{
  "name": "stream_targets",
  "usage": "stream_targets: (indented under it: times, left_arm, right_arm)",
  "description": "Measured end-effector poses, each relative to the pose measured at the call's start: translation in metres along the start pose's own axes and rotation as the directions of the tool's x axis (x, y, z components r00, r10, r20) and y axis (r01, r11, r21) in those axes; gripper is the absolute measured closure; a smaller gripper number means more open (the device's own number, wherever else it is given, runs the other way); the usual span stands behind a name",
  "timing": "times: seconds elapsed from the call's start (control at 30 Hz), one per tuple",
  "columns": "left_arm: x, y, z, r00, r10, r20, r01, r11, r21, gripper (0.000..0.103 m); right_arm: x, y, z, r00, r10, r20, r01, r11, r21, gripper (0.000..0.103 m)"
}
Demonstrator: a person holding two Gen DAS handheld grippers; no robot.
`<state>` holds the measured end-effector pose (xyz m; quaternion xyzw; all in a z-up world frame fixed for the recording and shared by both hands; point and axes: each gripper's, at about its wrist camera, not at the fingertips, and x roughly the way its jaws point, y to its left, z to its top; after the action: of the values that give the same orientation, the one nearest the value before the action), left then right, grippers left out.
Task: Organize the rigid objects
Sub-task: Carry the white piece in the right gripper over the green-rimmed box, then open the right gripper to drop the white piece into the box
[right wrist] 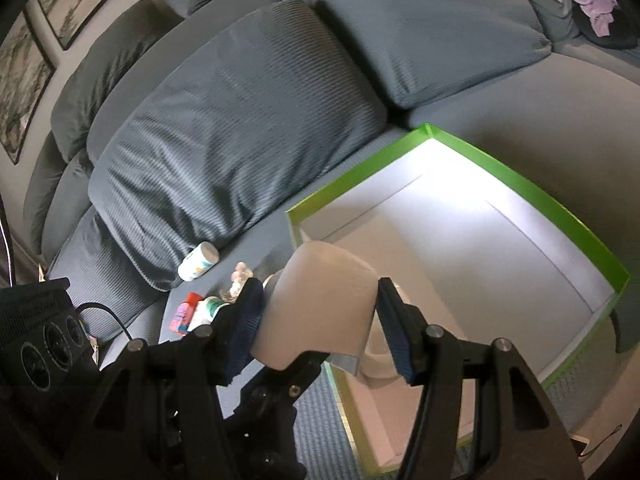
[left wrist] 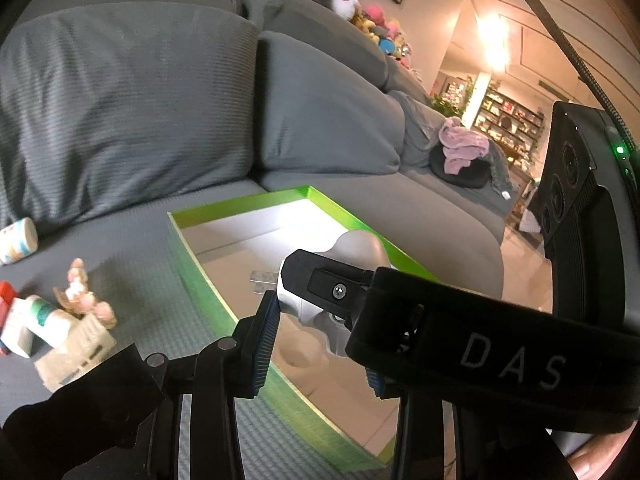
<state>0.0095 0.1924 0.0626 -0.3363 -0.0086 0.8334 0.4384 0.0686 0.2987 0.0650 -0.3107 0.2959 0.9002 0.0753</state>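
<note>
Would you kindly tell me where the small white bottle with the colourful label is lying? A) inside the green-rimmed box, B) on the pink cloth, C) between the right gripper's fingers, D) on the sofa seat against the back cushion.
D: the white bottle lies on its side on the sofa seat, at the foot of the grey back cushion, outside the green-rimmed box.

On the sofa seat lies 1 shallow green box [right wrist: 520, 184] with a pale floor. Over it hangs 1 beige and silver device [right wrist: 320, 312], held between 2 grippers. Left of the box sits a small heap: 1 white bottle [left wrist: 18, 240] lying apart, 1 green-and-white tube [left wrist: 46, 320], 1 red-capped pack [left wrist: 8, 300], 1 cardboard carton [left wrist: 76, 348] and 1 pink figurine [left wrist: 80, 288]. 3 large grey back cushions [right wrist: 240, 128] show. Further along sit 1 crumpled lilac cloth [left wrist: 462, 144] and 1 pile of soft toys [left wrist: 376, 24], too jumbled to count.
</note>
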Motion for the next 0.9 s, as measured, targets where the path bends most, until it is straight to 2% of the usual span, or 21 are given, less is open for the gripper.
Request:
stream_targets:
  times: [0.63,0.77,0.8,0.83,0.9]
  left_arm:
    - [0.031,-0.014,-0.011,0.993,-0.084,-0.083,0.079,0.995,-0.063,0.064]
    - [0.029,-0.014,-0.011,0.992,-0.059,-0.110,0.052,0.997,-0.065,0.064]
    - [0.025,-0.015,-0.011,0.994,-0.039,-0.105,0.034,0.998,-0.055,0.064]
    - [0.022,-0.014,-0.010,0.995,-0.020,-0.099,0.015,0.999,-0.046,0.064]
    - [0.012,-0.012,-0.008,0.996,0.029,-0.080,-0.032,0.999,-0.032,0.057]
  right_arm:
    - [0.004,-0.038,0.002,0.992,-0.111,-0.052,0.115,0.991,0.065,0.045]
    - [0.000,-0.043,0.005,0.986,-0.165,-0.034,0.167,0.983,0.076,0.044]
    - [-0.004,-0.044,0.006,0.985,-0.174,-0.018,0.175,0.981,0.078,0.040]
    - [-0.008,-0.044,0.007,0.985,-0.175,0.000,0.174,0.981,0.082,0.033]
    - [-0.014,-0.044,0.008,0.983,-0.183,0.027,0.180,0.980,0.085,0.022]
